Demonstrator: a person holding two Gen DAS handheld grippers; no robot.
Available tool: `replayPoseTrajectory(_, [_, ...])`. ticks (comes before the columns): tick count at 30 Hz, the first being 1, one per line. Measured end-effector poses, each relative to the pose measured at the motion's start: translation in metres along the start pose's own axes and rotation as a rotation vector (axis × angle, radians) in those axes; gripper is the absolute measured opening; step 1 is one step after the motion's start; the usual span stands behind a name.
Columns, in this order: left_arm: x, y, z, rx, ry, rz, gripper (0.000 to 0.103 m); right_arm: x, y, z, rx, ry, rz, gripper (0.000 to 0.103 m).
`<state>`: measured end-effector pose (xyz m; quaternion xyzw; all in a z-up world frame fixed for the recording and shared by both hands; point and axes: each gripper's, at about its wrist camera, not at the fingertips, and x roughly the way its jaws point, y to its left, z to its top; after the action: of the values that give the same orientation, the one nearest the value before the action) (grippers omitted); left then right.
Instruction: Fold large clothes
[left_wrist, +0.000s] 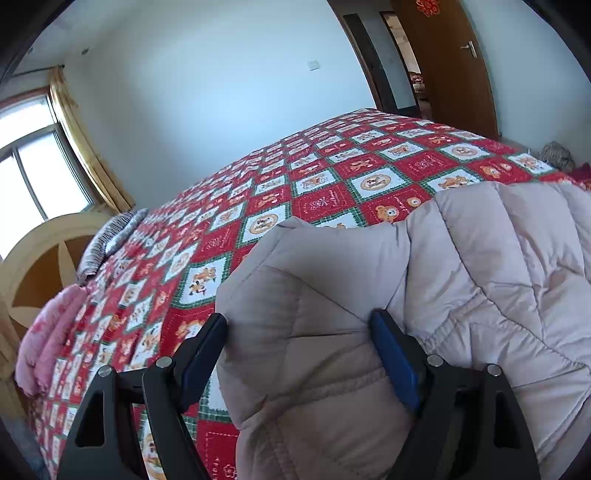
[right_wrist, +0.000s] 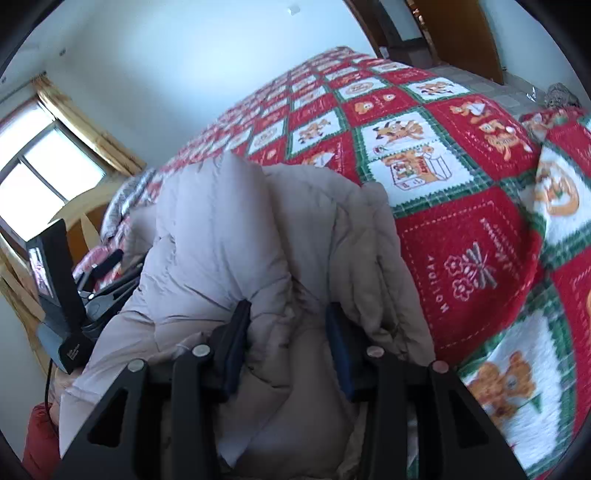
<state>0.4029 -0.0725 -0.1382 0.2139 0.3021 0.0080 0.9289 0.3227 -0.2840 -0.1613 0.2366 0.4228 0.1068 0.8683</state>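
Observation:
A pale beige quilted puffer coat (left_wrist: 480, 266) lies bunched at the near edge of a bed with a red, white and green holiday quilt (left_wrist: 295, 177). My left gripper (left_wrist: 299, 325) holds a thick padded fold of the coat between its blue-padded fingers (left_wrist: 391, 354), jaws wide around the bulk. My right gripper (right_wrist: 288, 314) grips another bunched part of the coat (right_wrist: 229, 229), its fingers (right_wrist: 236, 332) pressed into the fabric. The coat's lower part is hidden behind the grippers.
A striped pillow (left_wrist: 110, 240) and pink folded bedding (left_wrist: 51, 332) lie at the bed's head by a wooden headboard (left_wrist: 40, 258). A window with yellow curtains (left_wrist: 81, 136) is at left, a brown door (left_wrist: 450, 62) at the far right. The other gripper's device (right_wrist: 62, 295) shows at left.

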Motion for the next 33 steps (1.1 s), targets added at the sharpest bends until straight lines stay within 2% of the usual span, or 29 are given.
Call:
replayPoseTrajectory(3, [-0.002,0.001,-0.002,-0.009,-0.01,-0.001,0.081,-0.028,0.019,0.019,-0.102,-0.053,-0.059,0.044])
replayPoseTrajectory(7, [-0.007,-0.004,-0.001,0.016,-0.031,0.02,0.081,-0.058,0.052,0.063,-0.204,-0.136,-0.056,0.044])
replayPoseTrajectory(9, [-0.01,-0.009,-0.001,0.034,-0.045,0.037,0.08,-0.047,0.067,0.082,-0.245,-0.118,-0.07,0.044])
replayPoseTrajectory(11, [-0.013,-0.012,-0.002,0.045,-0.058,0.046,0.08,-0.017,0.071,0.091,-0.245,-0.053,-0.095,0.043])
replayPoseTrajectory(13, [-0.013,-0.008,-0.002,0.031,-0.058,0.04,0.08,0.02,0.066,0.087,-0.231,0.005,-0.15,0.036])
replayPoseTrajectory(16, [-0.01,0.001,-0.003,-0.013,-0.047,0.002,0.08,0.047,0.051,0.069,-0.214,0.003,-0.18,0.035])
replayPoseTrajectory(20, [-0.003,0.0,-0.003,-0.023,-0.041,-0.025,0.08,0.056,0.037,0.057,-0.197,-0.005,-0.174,0.036])
replayPoseTrajectory(24, [0.005,0.0,-0.004,-0.05,-0.044,-0.036,0.08,0.061,0.053,0.042,-0.305,-0.072,-0.302,0.036])
replayPoseTrajectory(27, [0.013,-0.001,-0.005,-0.075,-0.042,-0.043,0.08,0.066,0.051,0.043,-0.297,-0.096,-0.317,0.036])
replayPoseTrajectory(30, [0.015,-0.009,-0.002,-0.041,-0.03,-0.023,0.08,0.069,0.056,0.044,-0.321,-0.083,-0.359,0.036])
replayPoseTrajectory(33, [0.01,-0.005,-0.005,-0.048,-0.036,-0.029,0.08,0.065,0.059,0.04,-0.341,-0.095,-0.377,0.036])
